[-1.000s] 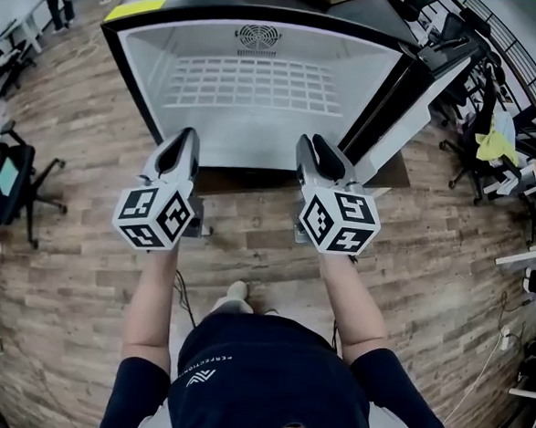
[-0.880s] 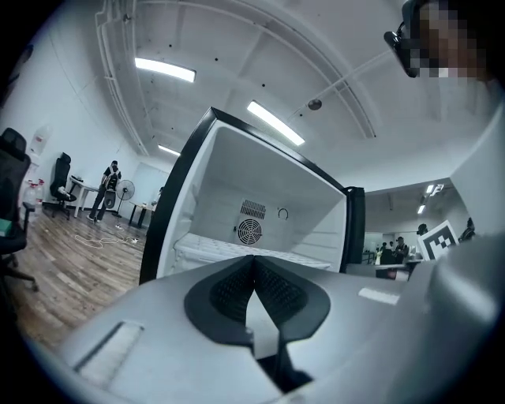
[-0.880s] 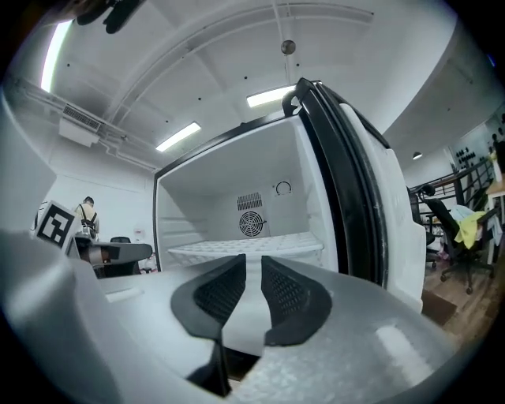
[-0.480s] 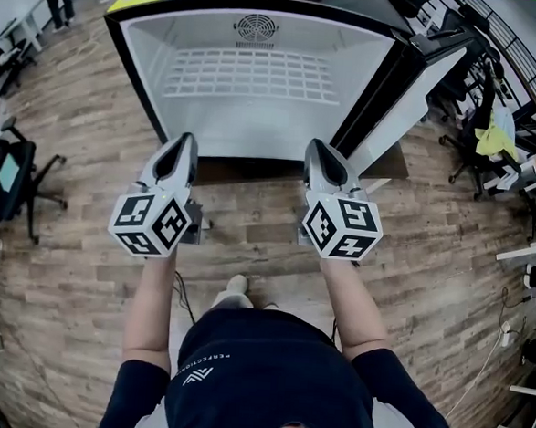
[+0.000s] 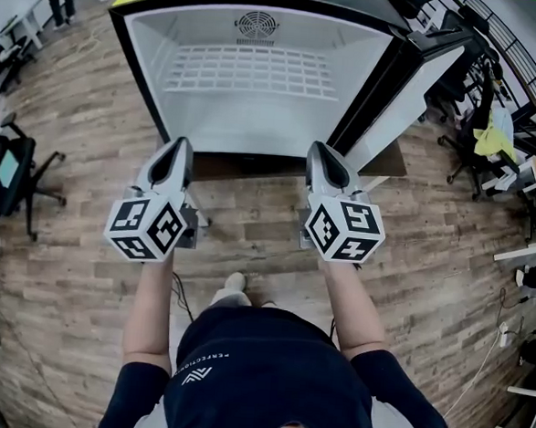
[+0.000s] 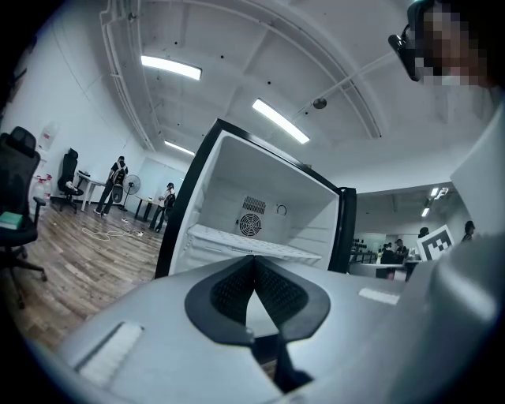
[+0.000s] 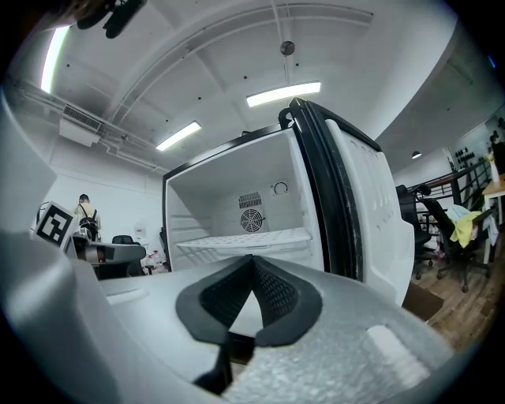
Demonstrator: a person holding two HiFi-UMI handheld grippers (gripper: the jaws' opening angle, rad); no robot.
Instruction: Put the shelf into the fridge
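**Asker:** Where was the shelf just then?

**Me:** The shelf (image 5: pixel 250 72) lay flat inside the fridge (image 5: pixel 265 131), partway up. It reached from the left wall to the right wall, with its far edge below the round fan grille (image 5: pixel 256 25).

**Asker:** And your fingers?

**Me:** Both pairs were pressed together, with nothing between them. My left gripper (image 5: pixel 179 145) and right gripper (image 5: pixel 320 150) hung side by side near the fridge's open front. Neither touched it, and the wood floor (image 5: pixel 249 218) was below them.

**Asker:** So what did the step call for?

**Me:** I judged the placing as good as finished, so what remained was checking. I needed to see that the shelf sat level with each side edge on its ledge. I also needed to see that the near edge was tucked in far enough for the door (image 5: pixel 399 103), open at the right, to swing past. For a high corner, I'd have nudged it with closed tips rather than gripping it.

**Asker:** How did it look to handle?

**Me:** It was a white grid of thin rods with rectangular gaps. It was probably light and stiff, and a fingertip could easily catch in it. The fridge walls were smooth white inside a black frame. My pads were black and ribbed.
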